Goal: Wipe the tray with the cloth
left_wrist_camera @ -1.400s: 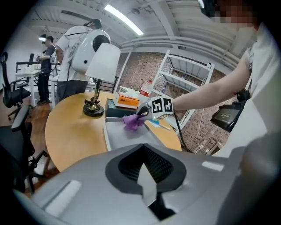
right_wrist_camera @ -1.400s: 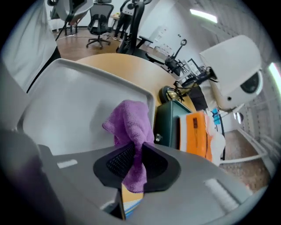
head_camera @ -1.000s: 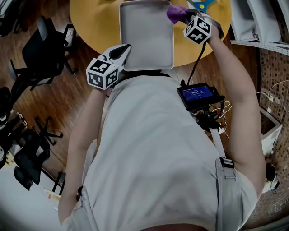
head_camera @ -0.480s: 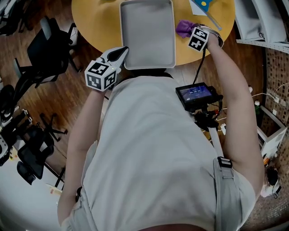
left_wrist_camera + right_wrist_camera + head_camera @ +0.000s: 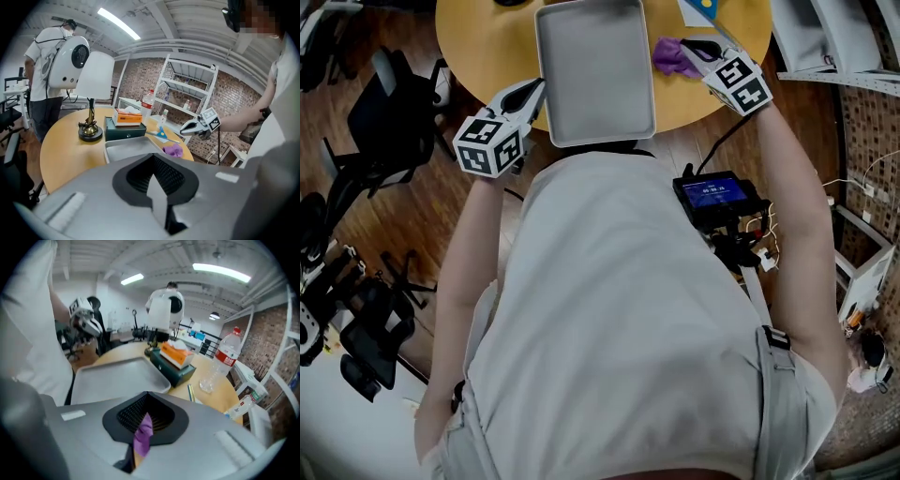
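Note:
The grey tray [image 5: 595, 70] lies on the round yellow table [image 5: 478, 47], straight ahead of me. The purple cloth [image 5: 673, 56] rests on the table by the tray's right rim. My right gripper [image 5: 698, 49] sits at the cloth's right edge; its jaws have just been closing and are shut on a strip of the cloth [image 5: 143, 434]. Off the tray's near left corner, my left gripper [image 5: 525, 94] hangs shut, holding nothing. The left gripper view shows the tray [image 5: 126, 150], the cloth [image 5: 173, 150] and the right gripper [image 5: 194, 127].
A brass lamp [image 5: 91, 131], a green box with an orange tissue box [image 5: 125, 126] on it and a water bottle [image 5: 225, 357] stand beyond the tray. Office chairs [image 5: 384, 112] are on the floor to the left. A metal shelf [image 5: 187, 89] is at the right.
The cloth has come from the tray's far right corner to the table beside the tray's right rim, the right gripper moving with it. The left gripper has shifted slightly left.

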